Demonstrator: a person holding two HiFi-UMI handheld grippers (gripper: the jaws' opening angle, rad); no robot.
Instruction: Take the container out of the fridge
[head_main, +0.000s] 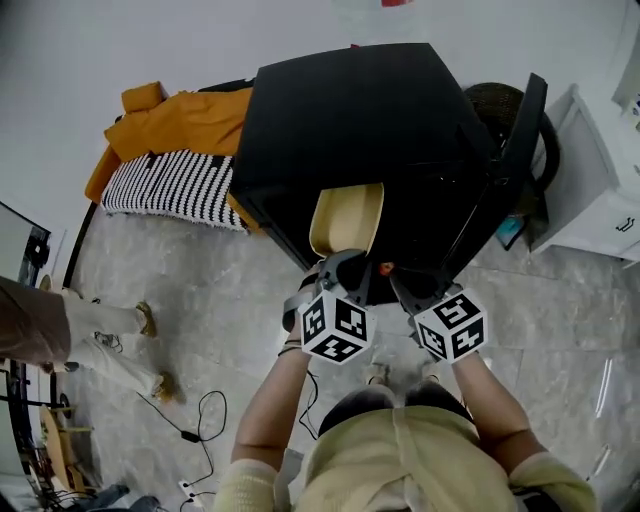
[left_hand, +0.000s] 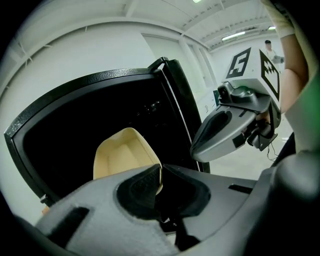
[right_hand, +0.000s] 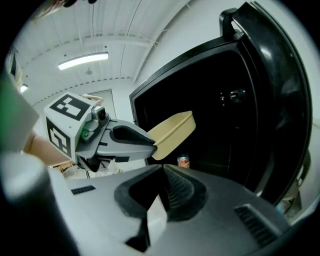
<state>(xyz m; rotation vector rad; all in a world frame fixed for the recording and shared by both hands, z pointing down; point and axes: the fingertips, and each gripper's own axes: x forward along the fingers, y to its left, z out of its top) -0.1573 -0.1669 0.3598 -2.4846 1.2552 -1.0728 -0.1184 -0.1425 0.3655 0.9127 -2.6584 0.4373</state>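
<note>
A cream plastic container (head_main: 347, 218) hangs tilted in the dark opening of the black fridge (head_main: 350, 120), open side showing. My left gripper (head_main: 337, 262) is shut on its near rim. In the left gripper view the pads pinch that rim at the left gripper (left_hand: 160, 169), with the container (left_hand: 122, 152) rising behind them. My right gripper (head_main: 402, 282) is just to the right and holds nothing; in its own view the right gripper (right_hand: 162, 169) has its jaws together. That view also shows the left gripper (right_hand: 131, 137) gripping the container (right_hand: 174, 130) from the side.
The fridge door (head_main: 510, 170) stands open to the right. A small orange can (right_hand: 183, 161) sits low inside the fridge. An orange cloth (head_main: 180, 120) and a striped cushion (head_main: 170, 185) lie left of the fridge, a white cabinet (head_main: 595, 180) stands right, and a person's legs (head_main: 100, 335) and cables (head_main: 195, 425) are at the left.
</note>
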